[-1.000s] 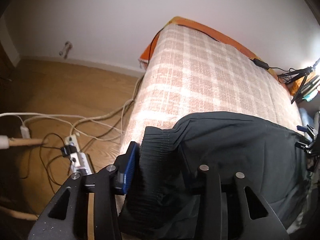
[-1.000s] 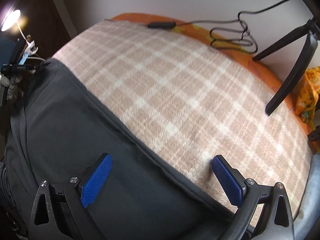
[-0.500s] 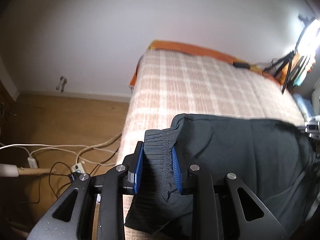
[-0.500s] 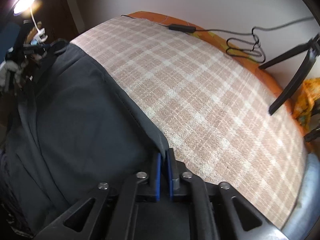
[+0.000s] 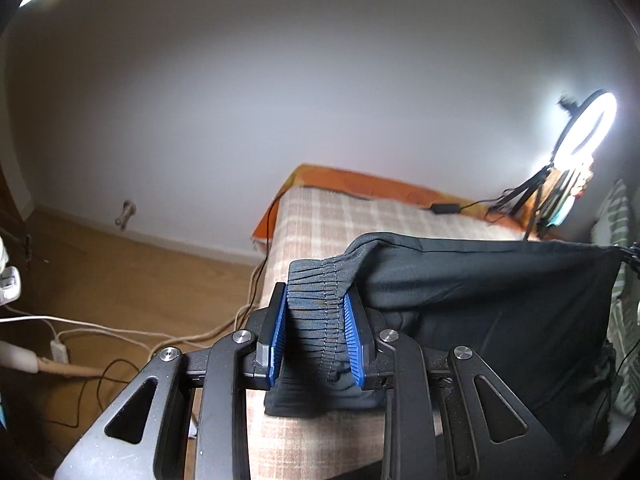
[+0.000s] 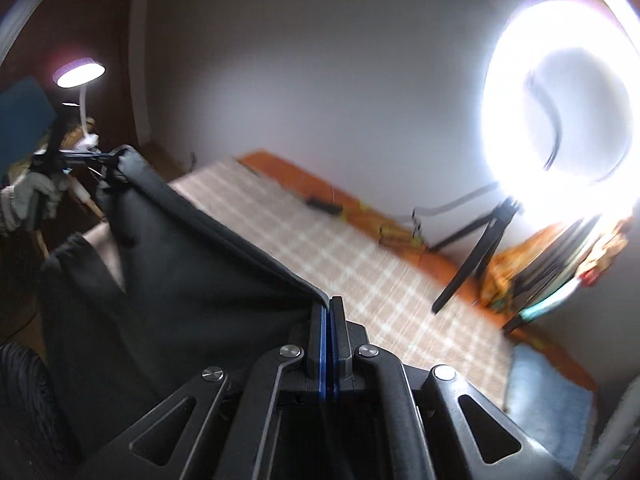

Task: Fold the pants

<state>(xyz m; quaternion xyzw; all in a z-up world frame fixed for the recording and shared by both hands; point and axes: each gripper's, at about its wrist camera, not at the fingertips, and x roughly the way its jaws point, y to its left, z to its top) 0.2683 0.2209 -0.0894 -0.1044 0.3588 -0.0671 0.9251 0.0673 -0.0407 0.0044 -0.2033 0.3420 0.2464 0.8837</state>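
Note:
The dark grey pants (image 5: 500, 304) hang stretched between my two grippers above the plaid bed (image 5: 360, 224). My left gripper (image 5: 316, 308) is shut on the ribbed waistband (image 5: 316, 300), which bunches between the blue pads. My right gripper (image 6: 329, 316) is shut on the thin edge of the pants (image 6: 180, 280), its blue pads pressed together. In the right wrist view the cloth runs up and left to the far left gripper (image 6: 72, 158). The lower part of the pants hangs out of sight.
The plaid bed (image 6: 340, 252) has an orange sheet edge (image 5: 360, 180) by the white wall. A lit ring light (image 6: 560, 100) on a tripod (image 6: 476, 256) stands at the bed's right. Cables and a power strip (image 5: 60, 348) lie on the wooden floor at left.
Both grippers closed on the pants, the left on the waistband, the right on the edge. Both then rose, lifting the pants off the bed and stretching them taut.

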